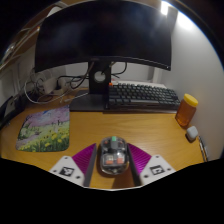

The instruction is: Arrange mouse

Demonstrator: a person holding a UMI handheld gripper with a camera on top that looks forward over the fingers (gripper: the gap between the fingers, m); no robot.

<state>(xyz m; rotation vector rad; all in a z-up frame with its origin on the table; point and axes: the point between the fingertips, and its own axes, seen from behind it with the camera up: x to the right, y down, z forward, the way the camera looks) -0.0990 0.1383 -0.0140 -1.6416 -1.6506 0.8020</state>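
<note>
Dark monitor (105,35) upper centre on stand, keyboard (143,95) below right of it. Colourful mat (44,130) left on wooden worktop (120,125). Orange container (187,109) at right.

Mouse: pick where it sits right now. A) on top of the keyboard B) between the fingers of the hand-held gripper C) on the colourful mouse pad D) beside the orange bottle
B: the mouse lies between the two pink pads of the hand-held gripper, near the mouse pad and well short of the keyboard.
</note>
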